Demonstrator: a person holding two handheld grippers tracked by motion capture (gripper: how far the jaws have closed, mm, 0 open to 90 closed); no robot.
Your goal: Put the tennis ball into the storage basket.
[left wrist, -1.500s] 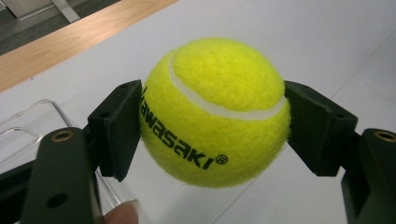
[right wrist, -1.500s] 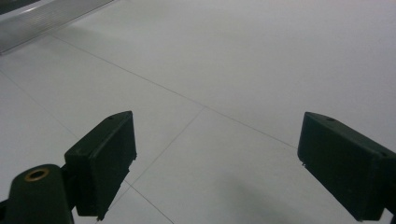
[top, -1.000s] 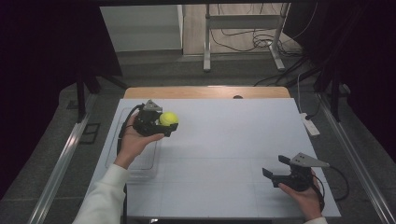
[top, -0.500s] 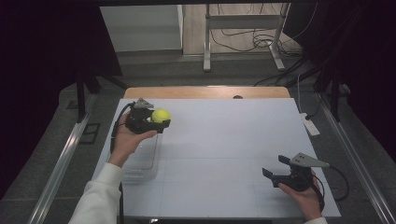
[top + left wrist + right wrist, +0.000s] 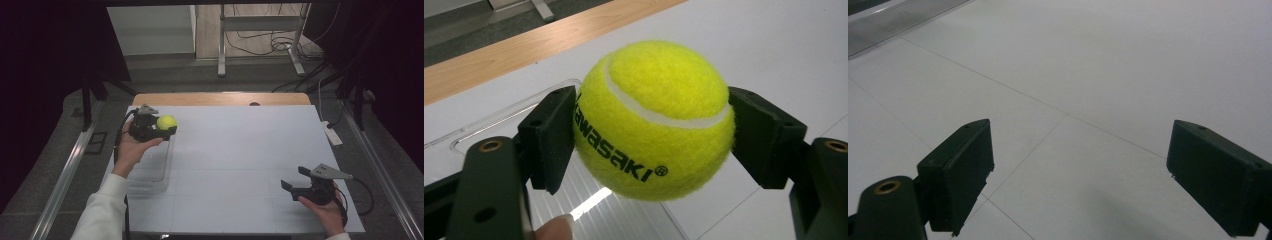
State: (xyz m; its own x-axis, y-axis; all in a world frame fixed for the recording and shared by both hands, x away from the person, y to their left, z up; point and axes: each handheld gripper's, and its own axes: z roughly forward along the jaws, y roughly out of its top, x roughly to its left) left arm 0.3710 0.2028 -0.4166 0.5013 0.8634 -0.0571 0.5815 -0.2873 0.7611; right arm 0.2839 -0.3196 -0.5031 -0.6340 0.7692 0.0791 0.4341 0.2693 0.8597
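Since the earlier frames, the tennis ball (image 5: 166, 121) and the left hand-held gripper (image 5: 156, 130) carrying it have travelled leftward and a little farther away, from over the open white sheet to a spot above the far end of the clear plastic tray (image 5: 150, 170); the right hand-held gripper (image 5: 294, 181) has kept its place. Round and fuzzy, the ball is bright yellow-green felt with a curved white seam and black printed lettering, as the left gripper view shows (image 5: 656, 120). It sits clamped between the two black, blocky pads (image 5: 551, 135) of the left hand-held gripper (image 5: 651, 137), one pad pressing each side, and it hangs clear of what lies below. A fingertip (image 5: 554, 231) shows at the bottom edge of that view. Under the ball lies the tray (image 5: 499, 125), transparent, ribbed on its floor, with rounded corners, at the left side of the surface (image 5: 240, 150). The left hand (image 5: 131, 149) grips the tool from beneath, the white-sleeved forearm (image 5: 102, 210) slanting up from the near left corner, jaws pointing right. The surface is a smooth matt white sheet crossed by thin seams, with a strip of wood showing along its far edge. At the near right, the right hand (image 5: 325, 210) holds its hand-held gripper low over the sheet, jaws wide apart and pointing left with nothing between them; the right gripper view shows the same gap (image 5: 1078, 180) over bare white sheet (image 5: 1098, 75).
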